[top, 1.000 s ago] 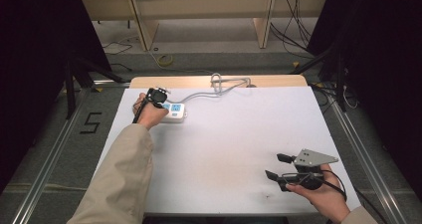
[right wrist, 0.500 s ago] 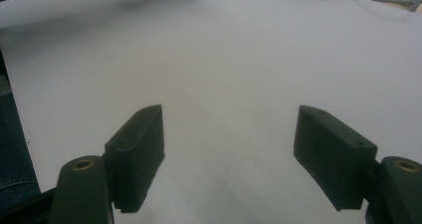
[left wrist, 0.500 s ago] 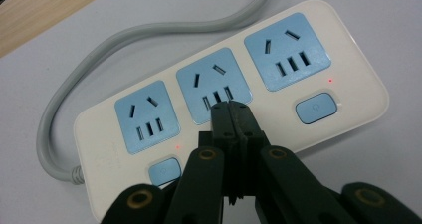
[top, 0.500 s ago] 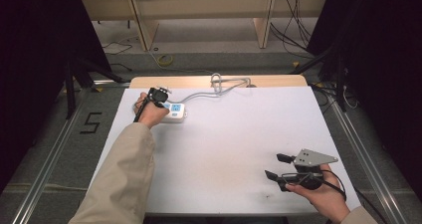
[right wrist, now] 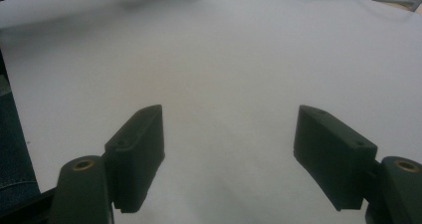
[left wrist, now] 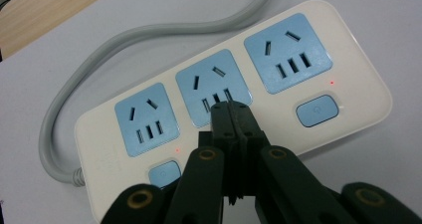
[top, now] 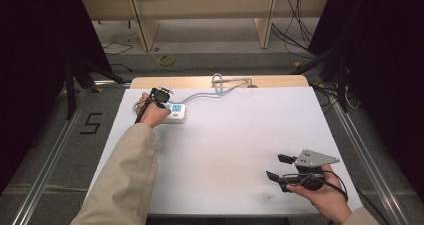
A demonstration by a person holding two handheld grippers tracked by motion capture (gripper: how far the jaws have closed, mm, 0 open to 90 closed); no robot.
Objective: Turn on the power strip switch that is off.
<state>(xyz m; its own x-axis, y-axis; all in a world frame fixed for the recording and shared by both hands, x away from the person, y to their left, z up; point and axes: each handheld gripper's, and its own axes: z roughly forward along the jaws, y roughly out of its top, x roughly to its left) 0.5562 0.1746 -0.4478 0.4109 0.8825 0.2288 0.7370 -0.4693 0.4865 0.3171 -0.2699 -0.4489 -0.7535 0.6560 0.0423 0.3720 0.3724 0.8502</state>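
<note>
The left gripper (left wrist: 230,107), jaws pressed together on nothing, is hovering over the strip (left wrist: 358,74) at the table's (top: 240,135) far left (three sockets, two red lights showing). The right gripper (right wrist: 229,144) is gaping wide, empty.

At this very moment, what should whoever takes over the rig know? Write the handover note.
Left tongs: shut, empty, tips over the middle socket of the power strip, just above its switch row.
Right tongs: open, empty, held low over bare table at the near right corner.
Power strip: far left of the table, grey cable running off to the far edge.
Done: red lamps glow beside the left switch and right switch.
Left: the middle switch is hidden behind the tongs, so its state is unclear; probably press it next.
</note>
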